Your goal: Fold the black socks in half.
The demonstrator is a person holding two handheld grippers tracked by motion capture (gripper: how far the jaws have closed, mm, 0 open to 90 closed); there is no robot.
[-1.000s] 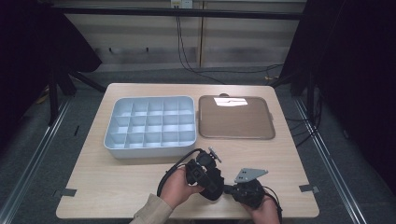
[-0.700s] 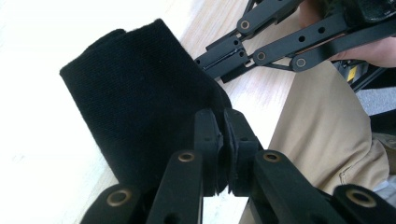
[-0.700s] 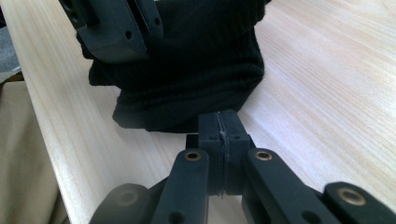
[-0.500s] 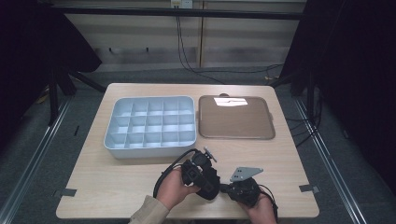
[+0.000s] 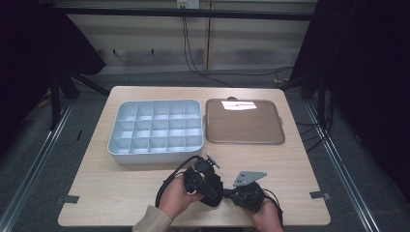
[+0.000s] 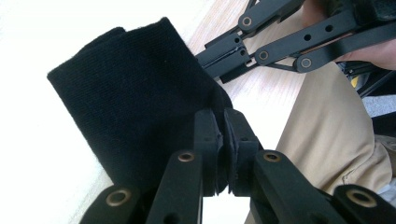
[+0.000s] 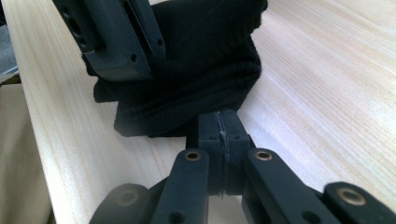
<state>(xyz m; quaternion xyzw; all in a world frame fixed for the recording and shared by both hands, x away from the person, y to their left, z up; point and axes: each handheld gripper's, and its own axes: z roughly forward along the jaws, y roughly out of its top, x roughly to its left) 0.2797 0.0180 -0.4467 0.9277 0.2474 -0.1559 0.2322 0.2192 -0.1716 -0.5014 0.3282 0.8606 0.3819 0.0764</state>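
— Black cloth [image 6: 140, 93], knitted and folded, is that what both tools have hold of?

— Yes. It sits low over the near edge of the wooden table [image 5: 121, 188], between the two hands, in front of the person. In the high view it is a dark bundle [image 5: 212, 192] just ahead of the left hand [image 5: 176, 198].

— What about the containers farther back?

— A pale blue tray [image 5: 154, 126] split into many small square compartments lies on the left half of the table; every compartment I can see holds nothing. Just beside it on the right lies a flat brown tray [image 5: 244, 122] with a raised rim, also bare apart from a bright patch of reflected light. Both are well apart from the cloth, on the far side of it.

— How does the left gripper [image 6: 223, 140] stand?

— Its two jaws are pressed together on an edge of the cloth, with fabric pinched between the pads. The rest of the cloth stands up and away to the left in its own view.

— And the right gripper [image 7: 219, 133]?

— Jaws clamped tight too, nipping the lower near edge of the cloth, which bunches up just above the tabletop. The left tool's jaws bite the same cloth from the upper left in that view. In the high view the right gripper [image 5: 249, 193] sits just right of the bundle, its grey plate on top, held by the right hand [image 5: 266, 217].

— Does the cloth touch the table?

— I cannot tell; its underside is close to the wood.
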